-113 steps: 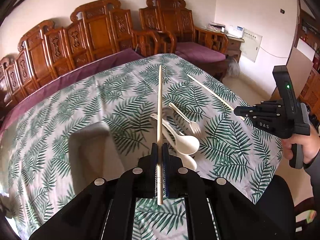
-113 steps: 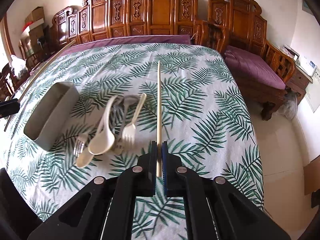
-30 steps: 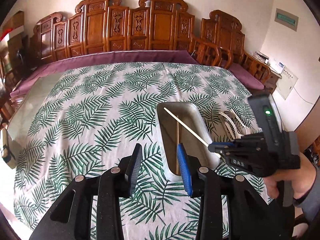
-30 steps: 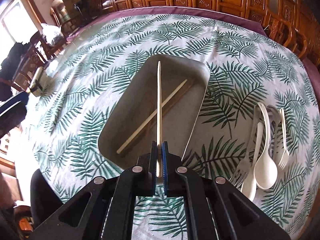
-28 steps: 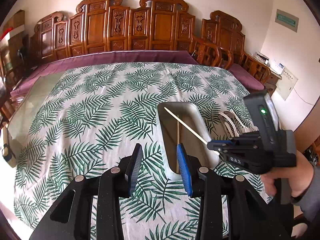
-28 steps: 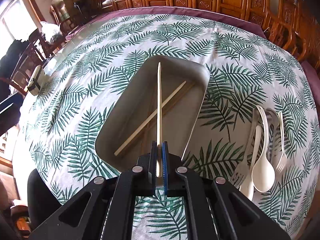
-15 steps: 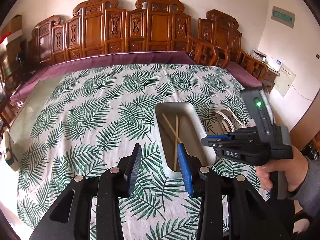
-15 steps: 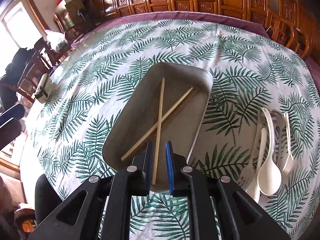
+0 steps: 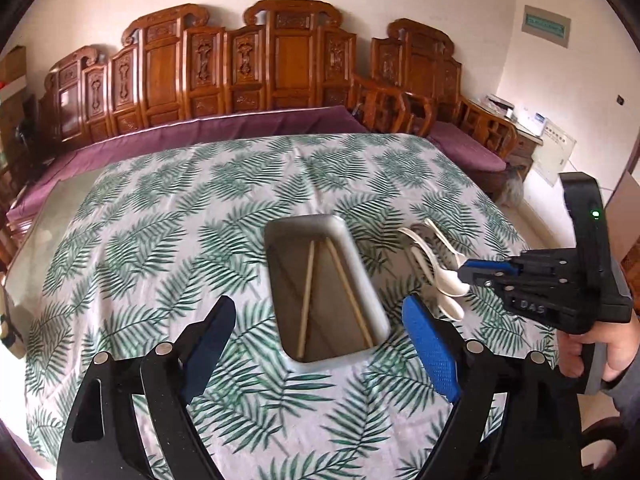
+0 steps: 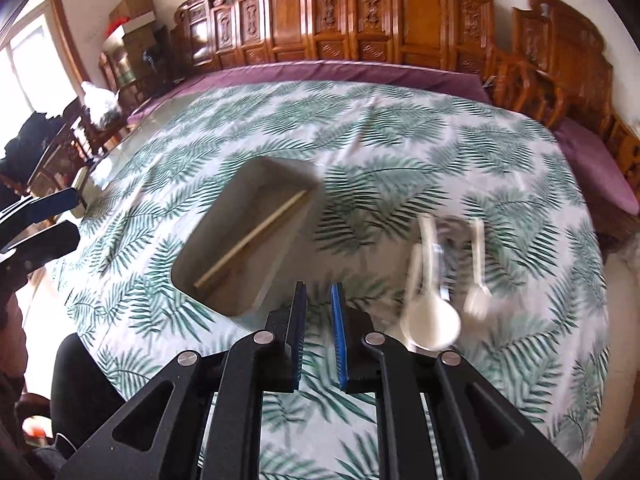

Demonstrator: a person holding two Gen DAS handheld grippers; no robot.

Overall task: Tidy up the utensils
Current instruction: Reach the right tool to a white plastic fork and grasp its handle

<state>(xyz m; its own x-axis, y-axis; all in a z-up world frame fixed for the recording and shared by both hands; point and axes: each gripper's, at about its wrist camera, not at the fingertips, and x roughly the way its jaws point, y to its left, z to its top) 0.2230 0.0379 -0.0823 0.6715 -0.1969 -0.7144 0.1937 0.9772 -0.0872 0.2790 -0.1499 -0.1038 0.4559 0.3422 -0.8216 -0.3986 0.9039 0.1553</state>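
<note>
A table draped in a white cloth with green fern leaves fills both views, and a long carved wooden bench with a purple cushion runs along its far side under a pale wall. Near the middle of the cloth sits a grey oblong tray, its long side running away from the left wrist camera. Two chopsticks lie in the tray, close together at the far end and spreading toward the near end; in the right wrist view they look almost side by side, running corner to corner. Just to the right of the tray, apart from it, a small heap of white plastic cutlery rests on the cloth: spoons with their bowls toward the near edge and a fork at the right of the heap, all blurred in the right wrist view. The left gripper hovers over the near end of the tray with its blue-padded jaws spread wide and nothing between them. The right gripper, seen from the left wrist camera in the person's hand, hangs over the spoon bowls; its jaws are parted by a narrow gap and hold nothing.
</note>
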